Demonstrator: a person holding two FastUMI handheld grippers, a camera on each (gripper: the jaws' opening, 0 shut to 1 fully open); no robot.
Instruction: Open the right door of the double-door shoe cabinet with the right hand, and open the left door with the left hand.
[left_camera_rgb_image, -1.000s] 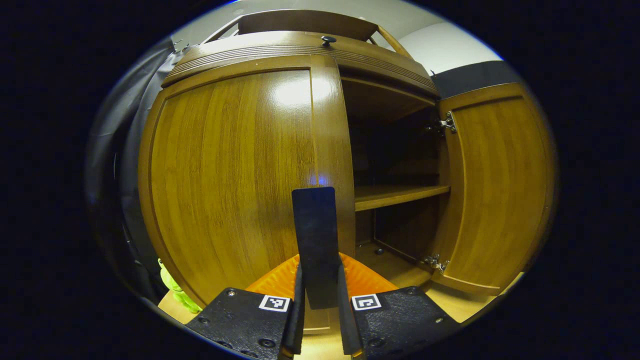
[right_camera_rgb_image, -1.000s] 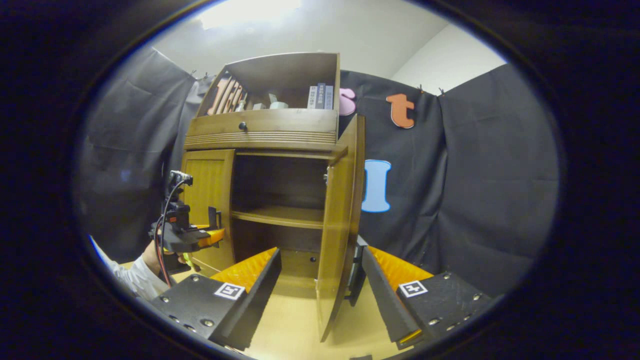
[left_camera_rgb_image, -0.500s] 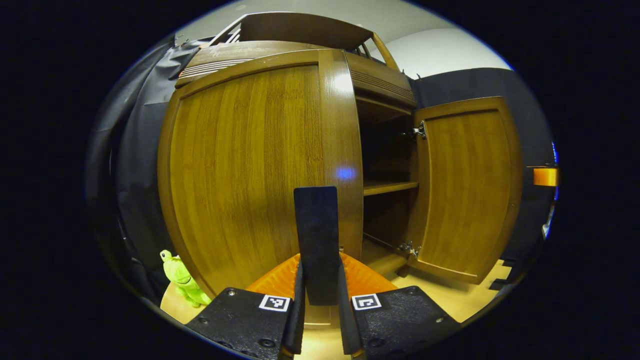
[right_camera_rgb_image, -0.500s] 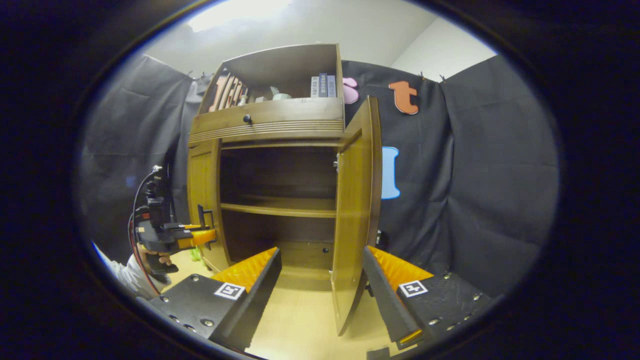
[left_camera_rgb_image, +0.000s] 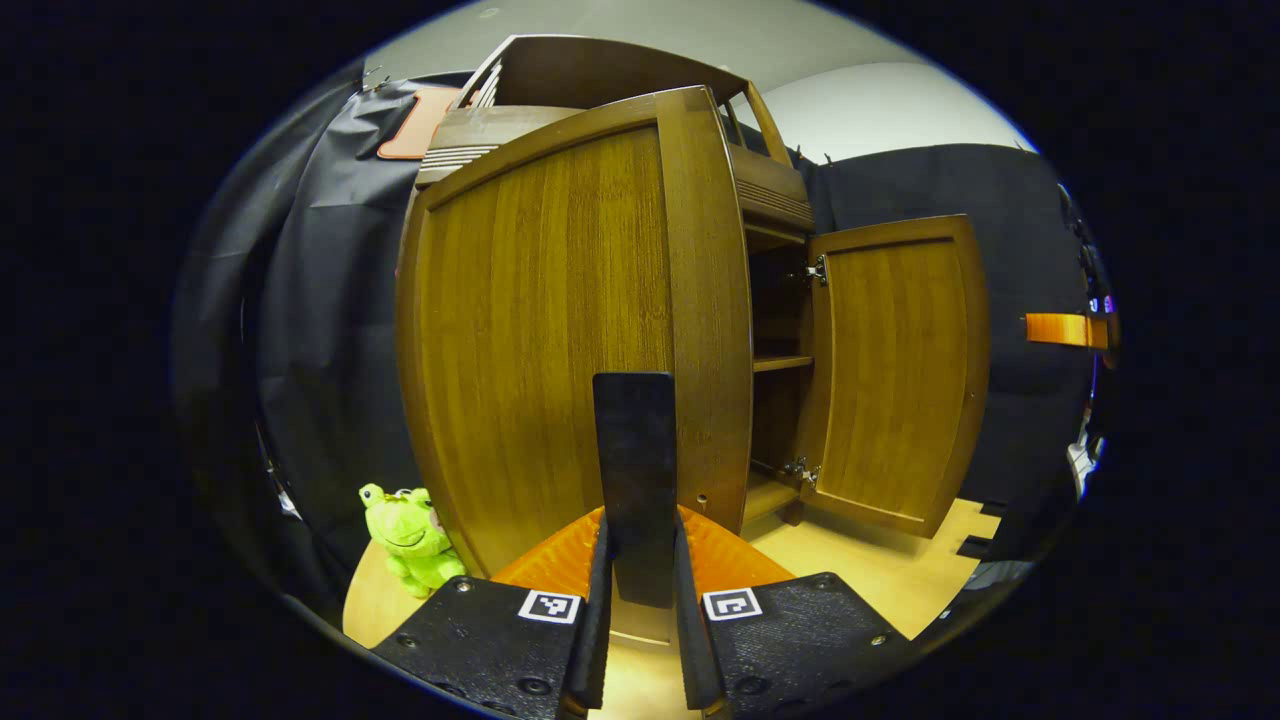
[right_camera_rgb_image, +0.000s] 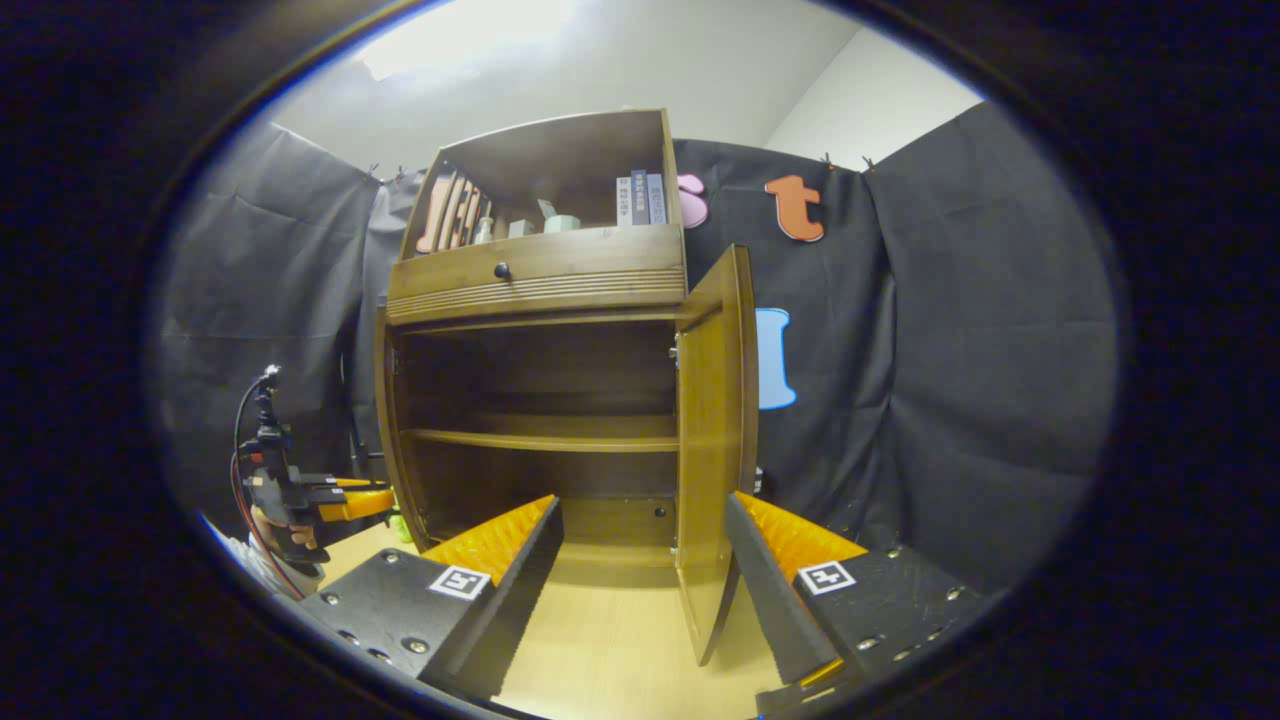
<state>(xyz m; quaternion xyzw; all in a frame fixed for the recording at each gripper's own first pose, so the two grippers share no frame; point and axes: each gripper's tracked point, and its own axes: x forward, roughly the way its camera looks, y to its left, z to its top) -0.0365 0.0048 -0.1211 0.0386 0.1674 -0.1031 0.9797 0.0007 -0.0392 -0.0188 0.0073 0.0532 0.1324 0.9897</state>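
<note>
The wooden shoe cabinet (right_camera_rgb_image: 540, 290) stands with both doors swung out and its dark shelves showing. In the left gripper view the left door (left_camera_rgb_image: 560, 330) is wide open, and my left gripper (left_camera_rgb_image: 640, 520) is shut on its black handle (left_camera_rgb_image: 633, 450). The right door (left_camera_rgb_image: 890, 370) stands open beyond it. In the right gripper view my right gripper (right_camera_rgb_image: 640, 505) is open, with the right door (right_camera_rgb_image: 712, 450) edge-on between its spread fingers (right_camera_rgb_image: 500, 540) and touching neither. The left gripper (right_camera_rgb_image: 310, 495), held by a hand, is low at the left beside the left door (right_camera_rgb_image: 385, 420).
A green frog toy (left_camera_rgb_image: 410, 530) sits on the wooden floor (right_camera_rgb_image: 600, 640) by the cabinet's left side. Above the doors are a drawer with a dark knob (right_camera_rgb_image: 502, 271) and an open shelf with books (right_camera_rgb_image: 640, 200). Black cloth walls close in behind and on both sides.
The left door has swung farther out with my left gripper holding its handle. The right door has opened a little more; the right gripper stays open around its edge.
</note>
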